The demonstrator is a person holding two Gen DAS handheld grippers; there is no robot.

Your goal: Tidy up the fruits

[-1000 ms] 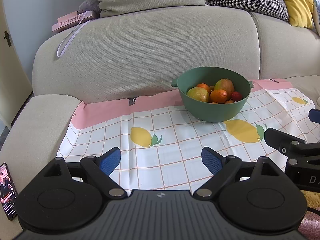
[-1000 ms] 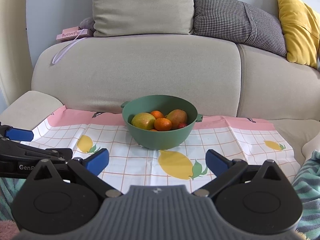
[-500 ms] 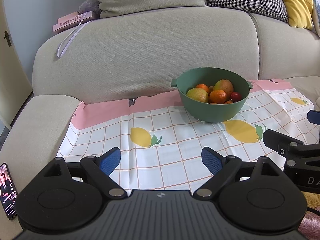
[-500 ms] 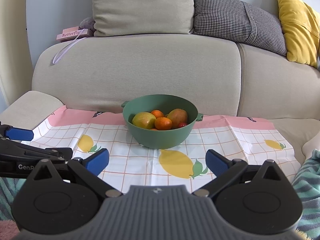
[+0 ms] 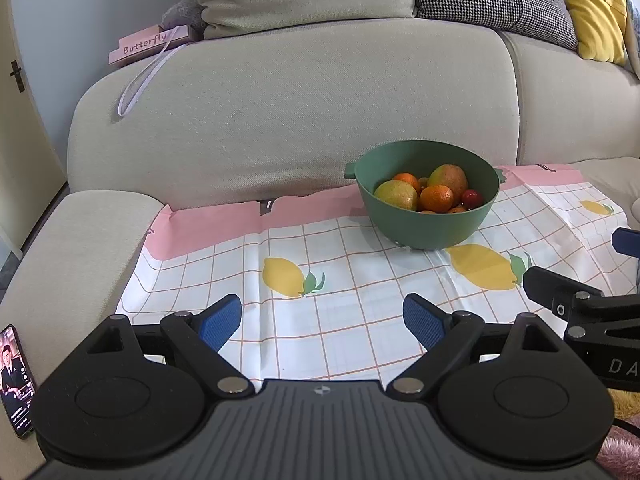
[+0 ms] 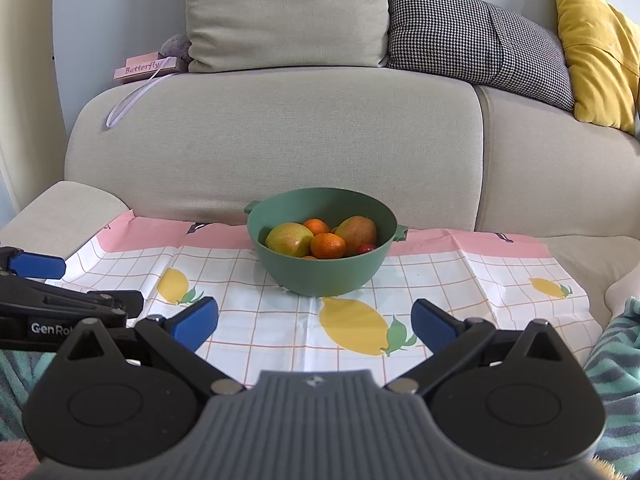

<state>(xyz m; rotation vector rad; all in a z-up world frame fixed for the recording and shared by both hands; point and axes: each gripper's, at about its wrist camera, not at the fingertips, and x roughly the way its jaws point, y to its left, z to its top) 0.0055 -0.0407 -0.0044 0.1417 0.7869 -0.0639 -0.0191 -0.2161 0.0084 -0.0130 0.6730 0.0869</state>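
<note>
Ahead of both pairs of blue fingers, well beyond their tips, a dark green bowl [image 6: 320, 276] with two small side handles sits on a lemon-print cloth [image 6: 280, 320]. Inside lie two yellow-red mangoes [image 6: 289, 239], at least two oranges [image 6: 328, 245] and one small red fruit [image 6: 366, 248]. Left gripper [image 5: 322, 318] and right gripper [image 6: 315, 322] are both spread wide, holding nothing.

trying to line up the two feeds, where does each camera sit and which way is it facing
Left wrist: sits on the left gripper, jaws open, facing the sofa; green bowl ahead to the right; right gripper at right edge.
Right wrist: sits on the right gripper, jaws open, facing the bowl nearly head-on; left gripper at left edge.
Shared: bowl of fruit, lemon-print cloth, sofa, pink Butterfly box.
</note>
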